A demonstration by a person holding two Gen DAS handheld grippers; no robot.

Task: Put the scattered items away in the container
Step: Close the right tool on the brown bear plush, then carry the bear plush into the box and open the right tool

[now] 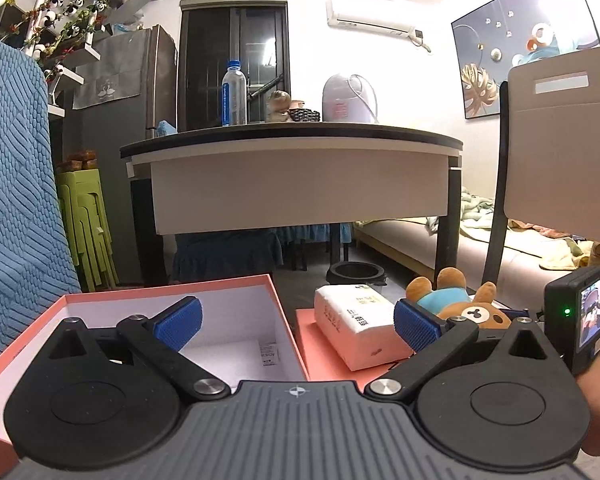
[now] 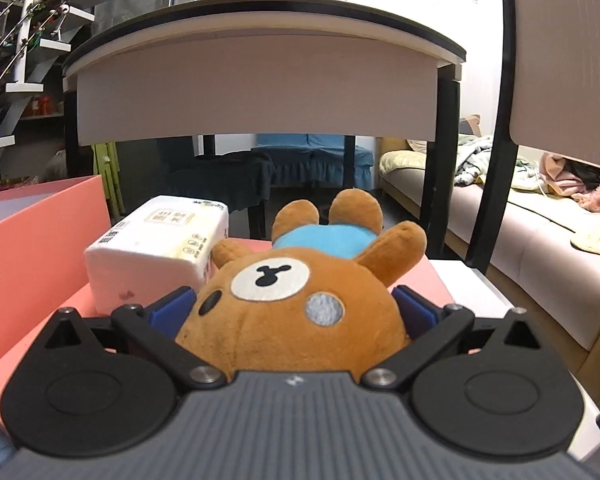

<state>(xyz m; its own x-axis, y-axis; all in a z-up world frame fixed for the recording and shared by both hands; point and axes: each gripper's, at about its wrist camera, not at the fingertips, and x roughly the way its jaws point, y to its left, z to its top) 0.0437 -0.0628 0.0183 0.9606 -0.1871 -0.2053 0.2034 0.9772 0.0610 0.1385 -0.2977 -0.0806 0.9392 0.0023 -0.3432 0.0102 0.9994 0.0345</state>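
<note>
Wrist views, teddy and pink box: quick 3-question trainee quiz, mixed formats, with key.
1. True or false: the left gripper holds the tissue pack.
2. What sits between the fingers of the right gripper: A tissue pack, B teddy bear, C bottle?
3. Fill in: the pink box holds only a small white ____.

Key: 1 false, it is open and empty; 2 B, at the head; 3 packet.
</note>
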